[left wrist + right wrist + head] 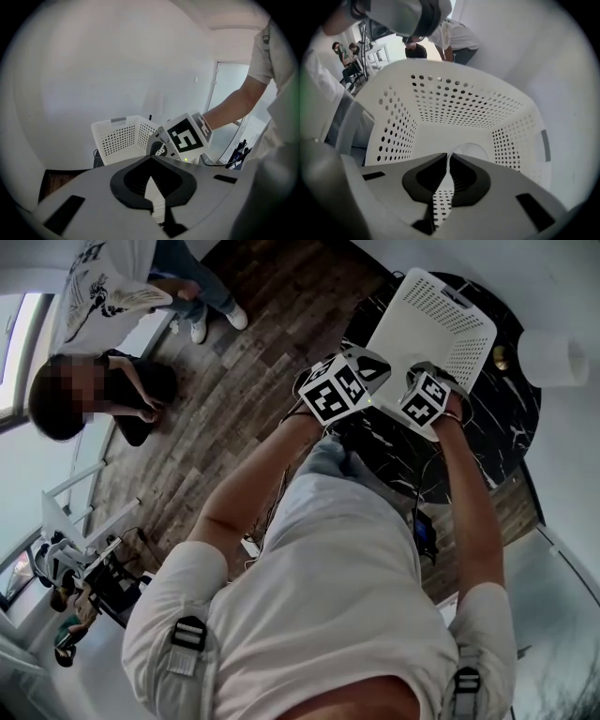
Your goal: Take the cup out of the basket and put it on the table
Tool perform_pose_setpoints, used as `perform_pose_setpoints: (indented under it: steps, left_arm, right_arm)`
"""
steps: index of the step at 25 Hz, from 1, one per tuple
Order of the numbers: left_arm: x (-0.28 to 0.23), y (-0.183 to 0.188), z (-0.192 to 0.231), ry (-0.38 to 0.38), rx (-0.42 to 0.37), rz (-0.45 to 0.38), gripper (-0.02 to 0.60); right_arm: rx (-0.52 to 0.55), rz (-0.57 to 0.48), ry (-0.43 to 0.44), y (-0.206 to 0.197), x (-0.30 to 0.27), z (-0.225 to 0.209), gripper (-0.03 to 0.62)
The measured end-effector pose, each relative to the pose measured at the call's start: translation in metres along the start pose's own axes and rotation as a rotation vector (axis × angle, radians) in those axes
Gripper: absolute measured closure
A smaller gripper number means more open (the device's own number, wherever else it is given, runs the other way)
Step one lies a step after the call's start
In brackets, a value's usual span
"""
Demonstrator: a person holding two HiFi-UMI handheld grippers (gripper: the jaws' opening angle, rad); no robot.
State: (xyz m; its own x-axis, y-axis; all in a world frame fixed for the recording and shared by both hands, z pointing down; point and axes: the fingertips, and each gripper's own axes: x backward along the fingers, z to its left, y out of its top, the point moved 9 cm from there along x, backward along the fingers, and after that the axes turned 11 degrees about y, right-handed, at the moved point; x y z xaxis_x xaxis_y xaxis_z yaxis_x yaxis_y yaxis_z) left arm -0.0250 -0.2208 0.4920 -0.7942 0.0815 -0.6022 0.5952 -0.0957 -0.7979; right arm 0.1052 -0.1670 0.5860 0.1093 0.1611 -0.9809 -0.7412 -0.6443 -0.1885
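Note:
The white perforated basket (pixel 441 324) stands on the round black marble table (pixel 511 418). In the right gripper view I look steeply down into the basket (pixel 459 105), where a white cup (pixel 474 150) sits on the floor. My right gripper (pixel 449 157) is down inside, its jaws drawn to a thin slit on the cup's near wall. My left gripper (pixel 150 159) hangs outside the basket (pixel 119 138) on its near left, pads together and empty. The right gripper's marker cube (pixel 187 136) shows beside the basket rim.
A white cylinder (pixel 553 357) stands just off the table's right edge, and a small brass object (pixel 502 357) lies by the basket. Two people (pixel 103 381) are on the wooden floor far left. Cables trail at the table's near edge.

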Motion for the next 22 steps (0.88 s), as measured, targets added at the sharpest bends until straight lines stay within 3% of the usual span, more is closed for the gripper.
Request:
perform_pose_setpoints:
  steps: [8, 15, 19, 22]
  left_arm:
    - [0.016, 0.007, -0.028, 0.026, 0.033, -0.083, 0.577]
    - [0.05, 0.032, -0.063, 0.071, 0.053, -0.246, 0.577]
    - [0.069, 0.042, -0.079, 0.118, 0.06, -0.329, 0.577]
    - [0.071, 0.046, -0.085, 0.126, 0.077, -0.345, 0.577]
  right_arm:
    - [-0.046, -0.223, -0.17, -0.003, 0.089, 0.023, 0.568]
    - [-0.067, -0.376, -0.321, -0.016, 0.163, 0.064, 0.568]
    - [-0.083, -0.443, -0.375, -0.023, 0.195, 0.088, 0.568]
    - [-0.099, -0.471, -0.395, -0.03, 0.207, 0.099, 0.568]
